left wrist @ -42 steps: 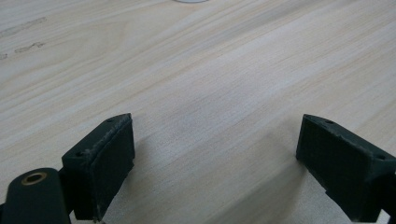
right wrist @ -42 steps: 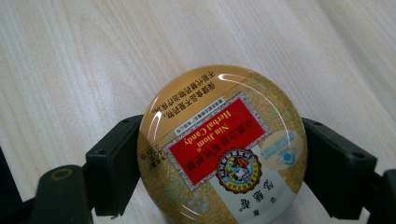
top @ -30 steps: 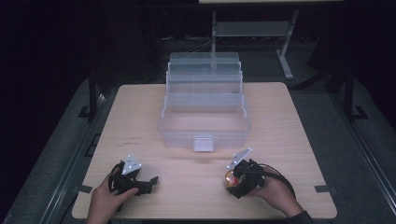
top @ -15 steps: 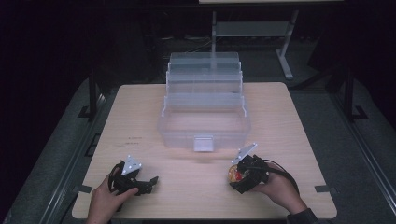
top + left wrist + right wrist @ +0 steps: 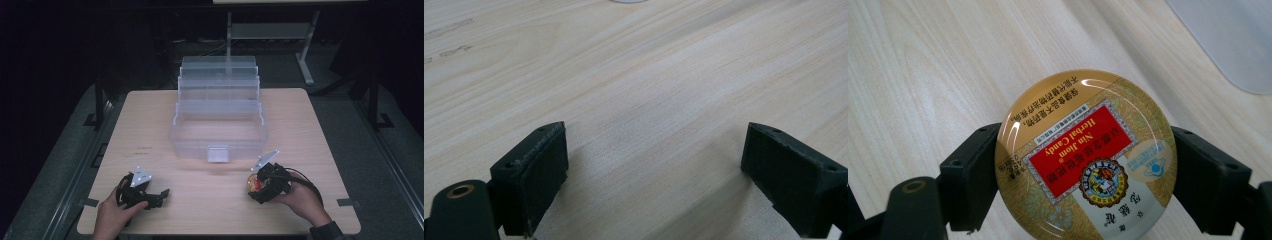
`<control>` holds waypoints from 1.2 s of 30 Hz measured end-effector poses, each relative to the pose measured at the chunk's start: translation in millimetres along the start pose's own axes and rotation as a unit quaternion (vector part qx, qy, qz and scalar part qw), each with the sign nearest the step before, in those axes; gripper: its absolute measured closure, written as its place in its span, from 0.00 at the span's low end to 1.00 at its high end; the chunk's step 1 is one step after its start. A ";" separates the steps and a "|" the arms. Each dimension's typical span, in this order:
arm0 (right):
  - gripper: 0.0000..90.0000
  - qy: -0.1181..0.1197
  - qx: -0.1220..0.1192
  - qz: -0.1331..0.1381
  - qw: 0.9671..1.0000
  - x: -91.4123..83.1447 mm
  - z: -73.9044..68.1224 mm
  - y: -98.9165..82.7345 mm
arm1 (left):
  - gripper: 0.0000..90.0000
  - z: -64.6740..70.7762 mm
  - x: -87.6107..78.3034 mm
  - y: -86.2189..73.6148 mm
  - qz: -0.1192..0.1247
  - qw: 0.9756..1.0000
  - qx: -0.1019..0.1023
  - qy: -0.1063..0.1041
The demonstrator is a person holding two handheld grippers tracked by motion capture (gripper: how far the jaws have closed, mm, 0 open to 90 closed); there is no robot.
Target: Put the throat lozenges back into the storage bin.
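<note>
1. High view: a pale wooden table (image 5: 310, 130) stands in a dark room. A clear plastic organizer box (image 5: 218, 117) sits at the middle of the table, its tiers stepped back toward the far edge and its front tray open toward the person.
   - The person's left hand (image 5: 111, 219) comes in from the bottom edge and rests low at the near left corner. It holds the left gripper (image 5: 150, 196), which lies close to the tabletop and points to the right (the grey plate on top faces up).
   - The right hand (image 5: 300, 199) comes in at the near right, with a dark sleeve at the wrist. It holds the right gripper (image 5: 256, 186) tilted, the jaws aimed toward the left and slightly down. A round candy tin (image 5: 255, 184) shows red and gold between the jaws, just in front of the box's near right corner.

2. Left gripper view: the two black jaws stand wide apart with bare wood grain of the table (image 5: 649, 85) between them. They hold nothing, and they sit very near the surface.

3. Right gripper view: the jaws are closed against both sides of the candy tin (image 5: 1085, 157), gripping it by its rim.
   - The tin's gold lid faces the camera, with a red label reading "Nin Jiom Herbal Candy" (the print runs upside down here).
   - The table (image 5: 938, 65) lies behind it, and a corner of the clear organizer box (image 5: 1233, 40) shows at the upper right.
</note>
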State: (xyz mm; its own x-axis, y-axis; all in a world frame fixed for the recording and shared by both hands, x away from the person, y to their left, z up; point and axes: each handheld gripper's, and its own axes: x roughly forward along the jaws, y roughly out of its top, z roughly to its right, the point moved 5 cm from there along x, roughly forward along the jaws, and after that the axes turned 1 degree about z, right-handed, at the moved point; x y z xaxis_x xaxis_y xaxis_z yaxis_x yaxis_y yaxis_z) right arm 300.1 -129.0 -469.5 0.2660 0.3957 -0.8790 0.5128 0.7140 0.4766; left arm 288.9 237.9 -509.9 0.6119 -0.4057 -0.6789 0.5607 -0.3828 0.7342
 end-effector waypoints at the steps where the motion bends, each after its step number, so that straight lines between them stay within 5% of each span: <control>1: 0.22 -0.001 0.001 0.000 1.000 -0.6 0.8 0.0 | 0.12 0.0 0.0 0.0 0.000 1.000 0.000 0.000; 36: 0.22 -0.022 0.036 0.014 0.999 -22.2 27.8 3.0 | 0.12 -0.1 -0.4 -0.1 -0.002 1.000 0.001 -0.001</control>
State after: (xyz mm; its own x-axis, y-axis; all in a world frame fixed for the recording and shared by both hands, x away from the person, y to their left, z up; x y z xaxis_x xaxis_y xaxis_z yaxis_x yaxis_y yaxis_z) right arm 318.4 -151.7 -448.9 0.3165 0.3875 -0.8658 0.5613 0.6593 0.5003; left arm 288.7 238.2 -509.7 0.6087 -0.4050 -0.6822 0.5625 -0.3861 0.7311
